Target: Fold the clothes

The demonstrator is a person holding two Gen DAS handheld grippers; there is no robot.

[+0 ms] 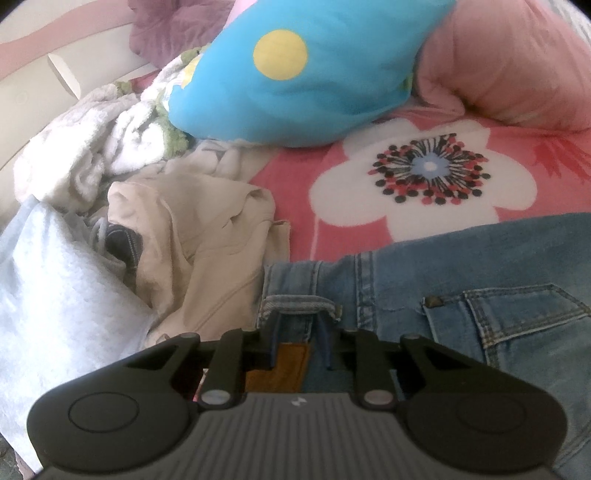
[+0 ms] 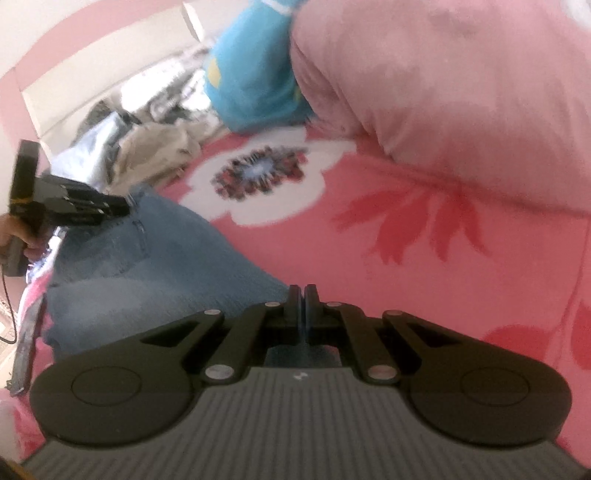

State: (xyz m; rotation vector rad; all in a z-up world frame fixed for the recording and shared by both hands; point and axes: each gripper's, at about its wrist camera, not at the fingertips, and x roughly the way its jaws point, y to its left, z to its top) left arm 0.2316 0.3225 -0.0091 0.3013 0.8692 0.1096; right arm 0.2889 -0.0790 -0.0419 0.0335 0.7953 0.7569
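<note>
Jeans (image 1: 461, 280) waistband between left fingers (image 1: 273, 332), pinched — right fingers (image 2: 312, 295) closed, hem unclear.

You are in a home bedroom: a bed with a pink flowered sheet (image 1: 424, 229), a blue pillow (image 1: 295, 81) and a pink quilt (image 1: 509, 70) bunched at its far edge, loose laundry (image 1: 110, 166) heaped toward its left side, pink walls (image 2: 74, 33) behind.

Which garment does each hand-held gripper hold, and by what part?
The left hand-held gripper pinches the jeans at the waistband, by a belt loop. The right hand-held gripper is shut on the jeans' far edge; which part cannot be told.
</note>
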